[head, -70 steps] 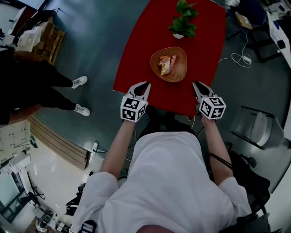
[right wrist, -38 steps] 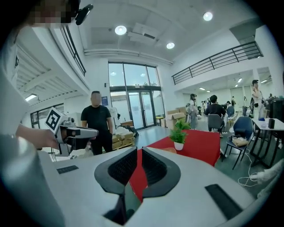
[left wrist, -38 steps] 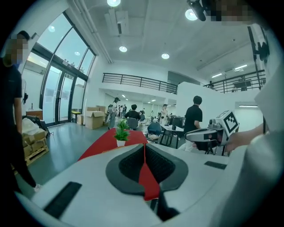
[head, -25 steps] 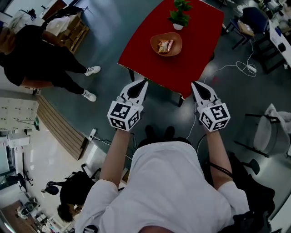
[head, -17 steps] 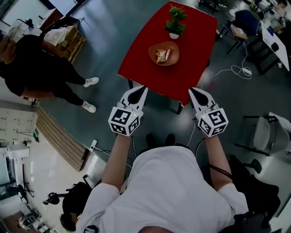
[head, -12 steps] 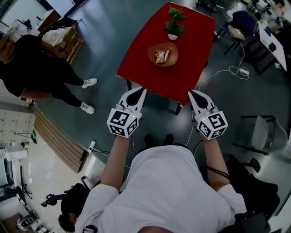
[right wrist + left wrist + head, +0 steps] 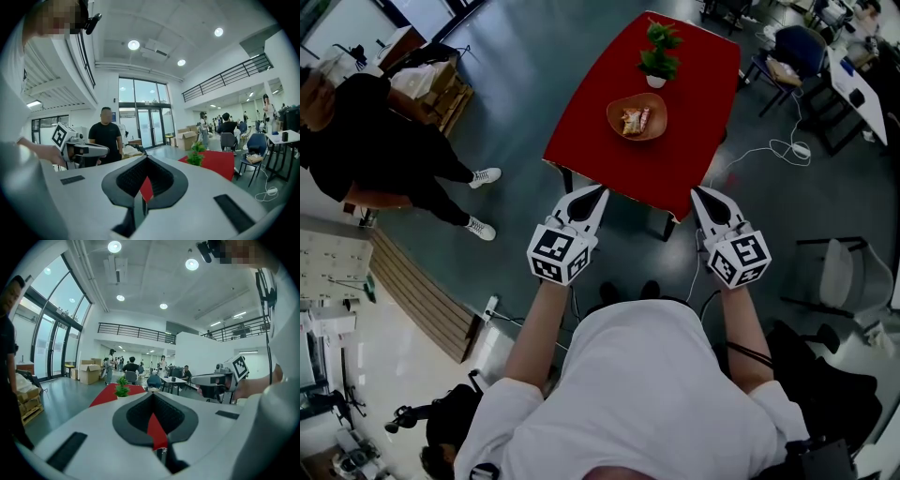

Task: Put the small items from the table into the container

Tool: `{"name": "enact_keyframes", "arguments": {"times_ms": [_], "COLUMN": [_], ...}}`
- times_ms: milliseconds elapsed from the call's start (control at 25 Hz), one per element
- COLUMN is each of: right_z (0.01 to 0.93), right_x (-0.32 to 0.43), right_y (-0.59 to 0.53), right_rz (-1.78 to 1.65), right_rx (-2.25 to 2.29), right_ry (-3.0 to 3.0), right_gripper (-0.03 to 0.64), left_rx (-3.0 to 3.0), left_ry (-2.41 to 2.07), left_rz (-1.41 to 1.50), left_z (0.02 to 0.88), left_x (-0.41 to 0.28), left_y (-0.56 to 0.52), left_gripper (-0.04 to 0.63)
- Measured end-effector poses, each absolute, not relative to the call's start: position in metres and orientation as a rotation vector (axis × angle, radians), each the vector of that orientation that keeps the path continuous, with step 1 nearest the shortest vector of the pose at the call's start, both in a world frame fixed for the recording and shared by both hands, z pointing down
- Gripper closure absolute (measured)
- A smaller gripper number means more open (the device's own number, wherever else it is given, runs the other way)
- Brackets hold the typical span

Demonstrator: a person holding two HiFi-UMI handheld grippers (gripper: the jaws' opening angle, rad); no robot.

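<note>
A wooden bowl [image 7: 637, 117] stands on the red table [image 7: 684, 159] and holds small snack packets [image 7: 631, 121]. A potted plant [image 7: 657, 53] stands behind it. Both grippers hang in front of the person's body, short of the table's near edge and above the floor. My left gripper [image 7: 598, 190] is shut and empty, as is my right gripper [image 7: 697, 192]. In the left gripper view the shut jaws [image 7: 152, 394] point at the table [image 7: 105, 394] and the plant [image 7: 122, 387]. The right gripper view shows shut jaws [image 7: 146, 157], the table [image 7: 220, 161] and the plant [image 7: 196, 153].
A person in black [image 7: 380, 141] stands on the floor at the left, near cardboard boxes [image 7: 441, 80]. A grey chair [image 7: 853, 272] is at the right, and a white cable [image 7: 773, 148] lies on the floor by the table. A blue chair [image 7: 792, 47] stands far right.
The person has stepped back from the table since the oldest frame, so both grippers have left its near edge. Over the last second the grippers stay shut and nearly still.
</note>
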State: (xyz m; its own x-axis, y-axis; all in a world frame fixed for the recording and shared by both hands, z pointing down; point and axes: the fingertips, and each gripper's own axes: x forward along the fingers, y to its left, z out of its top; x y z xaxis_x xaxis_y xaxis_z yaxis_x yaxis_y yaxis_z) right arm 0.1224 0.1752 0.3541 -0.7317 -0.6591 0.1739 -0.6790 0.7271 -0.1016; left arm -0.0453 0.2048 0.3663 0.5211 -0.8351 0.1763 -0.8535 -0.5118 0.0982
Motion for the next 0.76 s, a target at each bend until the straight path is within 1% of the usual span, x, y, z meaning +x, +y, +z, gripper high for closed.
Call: {"name": "enact_keyframes", "arguments": {"times_ms": [760], "right_z": [0.3532], "right_x": [0.1126], "right_y": [0.1739], "right_rz": [0.264], "right_rx": [1.100], "right_ry": [-2.805], "right_gripper": [0.604], "left_rx": [2.572], "left_ry": [-1.456], "left_rz": [0.122], "left_z": [0.3596], "left_x": [-0.0522], "left_y": [0.2047], "left_gripper": [0.588]}}
